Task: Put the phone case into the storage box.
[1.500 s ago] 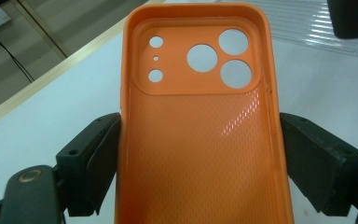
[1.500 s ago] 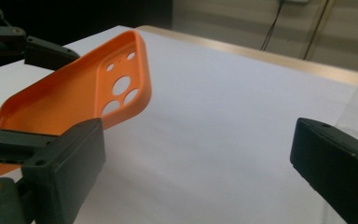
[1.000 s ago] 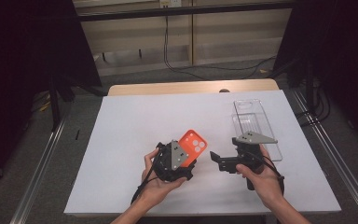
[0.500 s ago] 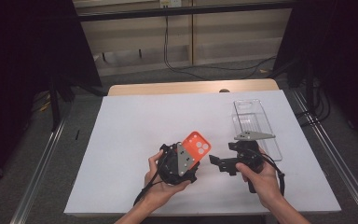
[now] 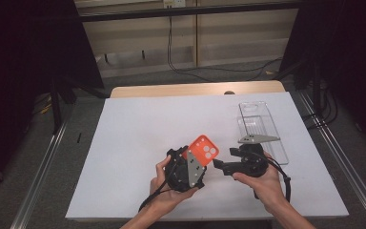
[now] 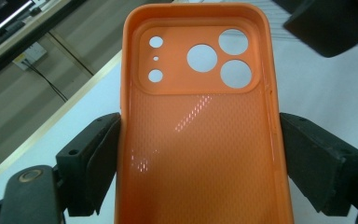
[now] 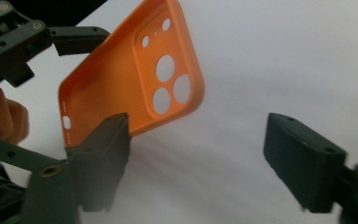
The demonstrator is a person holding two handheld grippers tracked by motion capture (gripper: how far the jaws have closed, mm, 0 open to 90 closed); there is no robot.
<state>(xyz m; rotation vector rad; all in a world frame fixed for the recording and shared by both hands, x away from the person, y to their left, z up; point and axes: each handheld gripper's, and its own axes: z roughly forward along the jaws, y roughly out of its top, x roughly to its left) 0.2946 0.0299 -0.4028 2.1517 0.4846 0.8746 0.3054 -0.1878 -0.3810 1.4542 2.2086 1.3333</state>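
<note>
Left gripper (image 5: 189,168) was clamped on the long edges of the orange phone case (image 5: 203,150), held tilted up off the white table (image 5: 138,143), camera cutouts at the far end. Right gripper (image 5: 223,166) sat just beside it, jaws parted and just been closing, nothing between them; one jaw overlapped the case's corner edge in the right gripper view. Clear case (image 5: 259,129) lay farther back right, untouched. Risk: soft case could flex or pop out of the side grip if the right jaw nudged that corner instead of straddling it
</note>
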